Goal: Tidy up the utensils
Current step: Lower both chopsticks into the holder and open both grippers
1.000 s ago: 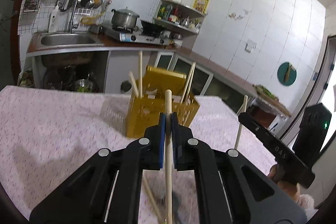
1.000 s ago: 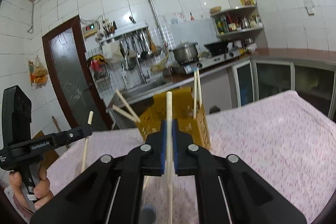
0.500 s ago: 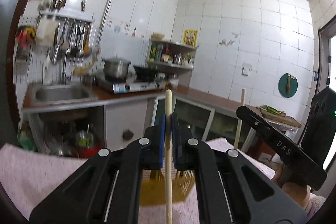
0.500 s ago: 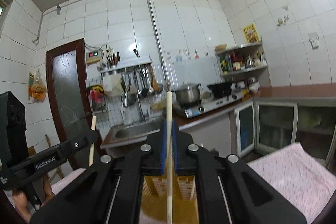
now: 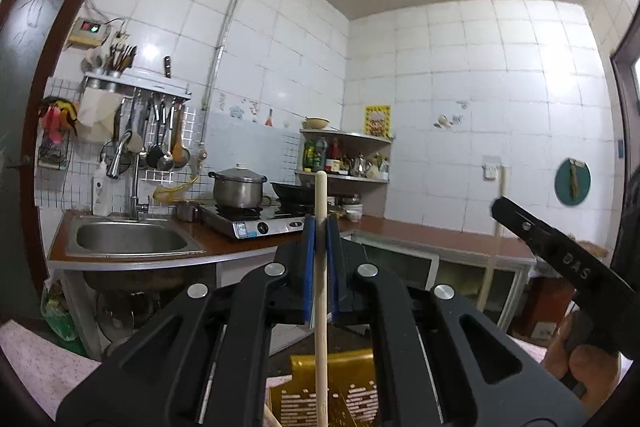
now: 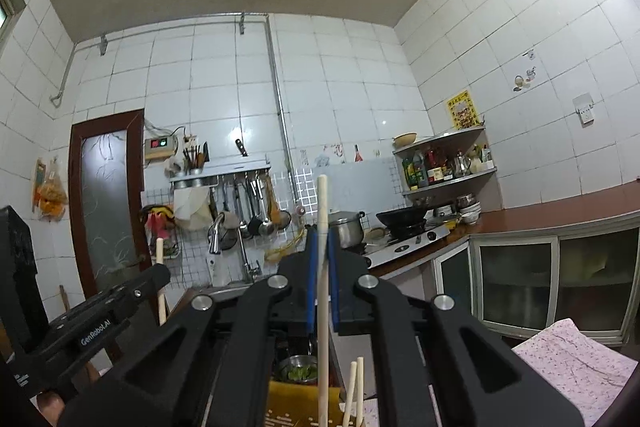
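Note:
My left gripper (image 5: 320, 227) is shut on a pale wooden chopstick (image 5: 321, 307) that stands upright between its blue pads. Below it the yellow slotted utensil basket (image 5: 340, 391) shows at the frame's bottom. My right gripper (image 6: 320, 239) is shut on another upright chopstick (image 6: 322, 307), above the same yellow basket (image 6: 296, 403), where two more chopsticks (image 6: 356, 387) stand. The right gripper also shows at the right of the left wrist view (image 5: 560, 259), and the left gripper at the left of the right wrist view (image 6: 100, 319), each with its chopstick.
A pink patterned tablecloth (image 6: 572, 359) covers the table under the basket. Behind are a steel sink (image 5: 128, 239), a gas stove with a pot (image 5: 238, 189), hanging utensils on the wall (image 5: 160, 139), a corner shelf (image 5: 344, 155) and glass-door cabinets (image 6: 552, 279).
Both grippers have tilted upward, each still holding its chopstick. The table and most of the yellow basket have dropped to the bottom of both views; walls and ceiling now fill them.

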`<control>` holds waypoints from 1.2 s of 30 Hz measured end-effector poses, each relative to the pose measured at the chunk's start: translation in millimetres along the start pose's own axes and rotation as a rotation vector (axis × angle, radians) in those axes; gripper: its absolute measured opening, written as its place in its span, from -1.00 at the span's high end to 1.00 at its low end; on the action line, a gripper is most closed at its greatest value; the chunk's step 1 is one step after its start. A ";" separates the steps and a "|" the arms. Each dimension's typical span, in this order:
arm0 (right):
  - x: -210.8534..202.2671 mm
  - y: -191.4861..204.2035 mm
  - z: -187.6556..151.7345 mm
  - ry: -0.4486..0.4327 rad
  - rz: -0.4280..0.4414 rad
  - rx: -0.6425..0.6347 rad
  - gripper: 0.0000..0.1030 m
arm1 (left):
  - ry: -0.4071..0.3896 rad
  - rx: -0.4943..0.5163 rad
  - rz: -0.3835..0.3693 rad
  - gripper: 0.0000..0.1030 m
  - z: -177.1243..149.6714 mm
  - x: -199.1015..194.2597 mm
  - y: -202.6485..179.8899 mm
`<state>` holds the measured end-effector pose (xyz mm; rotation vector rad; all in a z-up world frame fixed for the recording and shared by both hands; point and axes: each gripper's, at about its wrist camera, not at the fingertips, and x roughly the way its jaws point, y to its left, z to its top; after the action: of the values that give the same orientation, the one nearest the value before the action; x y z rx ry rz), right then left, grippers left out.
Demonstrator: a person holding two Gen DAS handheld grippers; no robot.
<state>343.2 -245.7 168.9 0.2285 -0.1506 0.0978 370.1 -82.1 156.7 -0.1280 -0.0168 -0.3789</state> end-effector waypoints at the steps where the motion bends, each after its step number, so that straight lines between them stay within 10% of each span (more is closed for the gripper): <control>1: 0.9 -0.9 -2.0 -0.007 -0.001 0.003 0.89 | 0.000 -0.013 0.005 0.92 -0.8 4.4 4.2; 10: 15.4 2.0 -28.1 -0.006 0.027 -0.001 0.89 | 0.046 -0.028 0.043 0.92 -23.0 31.5 23.9; 36: 26.2 -1.3 -47.4 -0.016 0.029 -0.040 0.89 | -0.160 -0.043 0.108 0.92 -33.0 32.4 21.2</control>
<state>375.7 -233.9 127.1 0.1870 -0.1717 0.1217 407.8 -78.7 122.7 -0.2004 -0.1596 -0.2605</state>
